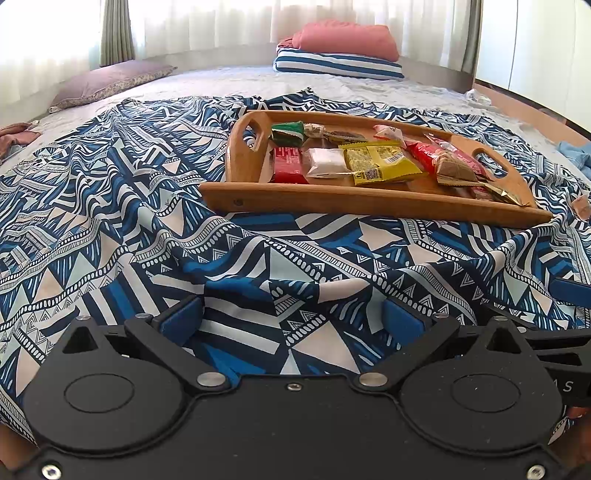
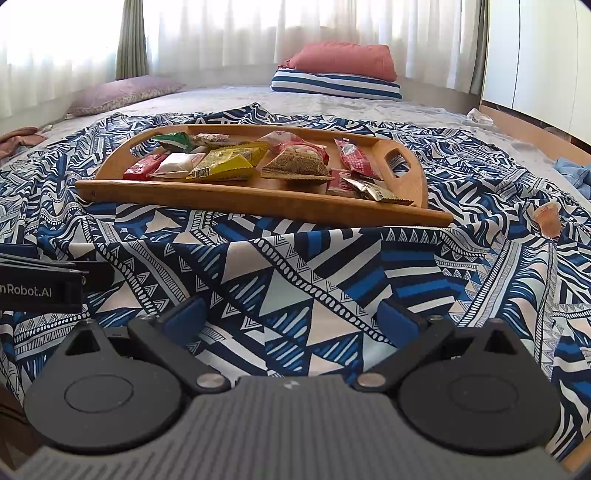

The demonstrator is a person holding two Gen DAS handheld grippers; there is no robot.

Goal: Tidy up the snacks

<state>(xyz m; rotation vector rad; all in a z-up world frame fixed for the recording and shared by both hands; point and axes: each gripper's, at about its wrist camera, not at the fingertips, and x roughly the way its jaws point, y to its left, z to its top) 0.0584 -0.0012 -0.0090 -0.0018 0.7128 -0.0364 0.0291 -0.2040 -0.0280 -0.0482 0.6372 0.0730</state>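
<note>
While a wooden tray (image 2: 236, 201) already holds most of the wrapped snacks on a bed, the left gripper (image 1: 291, 321) and the right gripper (image 2: 291, 317) hover low over the cloth on the near side of the tray, each with its jaws spread wide and nothing between them. The packets lie in a loose heap inside the tray, a yellow packet (image 2: 225, 164) near its middle and a green packet (image 2: 173, 141) toward its far left corner, apparently gathered there so they can be carried by the cut-out handles. One small orange packet (image 2: 548, 219) lies on the cloth, well apart to the right of the tray, and is probably the last item to go in. The tray rests on a rumpled blue-and-white patterned sheet (image 1: 110, 229) spread over a pale bedspread. Beyond the tray, a pink pillow (image 1: 347, 38) sits on a striped pillow (image 1: 336, 66) before sheer curtains (image 2: 229, 33); a mauve pillow (image 1: 110, 79) lies to the far left.
</note>
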